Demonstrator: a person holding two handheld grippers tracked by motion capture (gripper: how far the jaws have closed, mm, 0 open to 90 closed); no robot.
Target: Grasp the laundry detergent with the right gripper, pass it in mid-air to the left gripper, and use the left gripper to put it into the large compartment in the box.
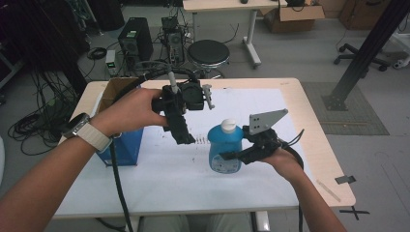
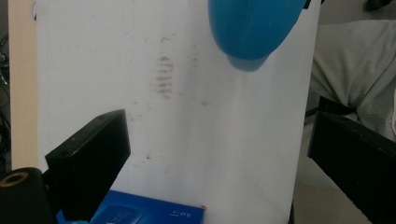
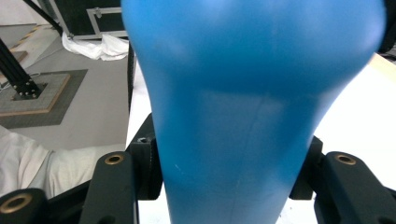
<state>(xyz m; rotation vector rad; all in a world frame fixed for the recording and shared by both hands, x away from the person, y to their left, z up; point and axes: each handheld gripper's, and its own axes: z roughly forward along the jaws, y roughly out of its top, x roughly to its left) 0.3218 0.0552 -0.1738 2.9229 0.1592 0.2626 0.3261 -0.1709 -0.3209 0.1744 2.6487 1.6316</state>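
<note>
A blue plastic bottle (image 1: 225, 147) with a white cap (image 1: 228, 125) is held upright just above the white sheet (image 1: 261, 104) on the table. My right gripper (image 1: 226, 157) is shut on its lower body, coming in from the right. In the right gripper view the bottle (image 3: 252, 102) sits squeezed between the two black jaws of that gripper (image 3: 224, 182). My left gripper (image 1: 183, 137) hangs in the air left of the bottle, pointing down, open and holding nothing. The left gripper view shows its jaws (image 2: 219, 158) wide apart and the bottle (image 2: 252, 28) farther off.
A blue box (image 1: 123, 145) with an open brownish top stands at the table's left side, just under my left forearm; its corner (image 2: 149, 212) shows below the left jaws. Faint smudges (image 2: 163, 77) mark the sheet. A stool (image 1: 208, 53) and computer towers (image 1: 135, 41) stand beyond the far edge.
</note>
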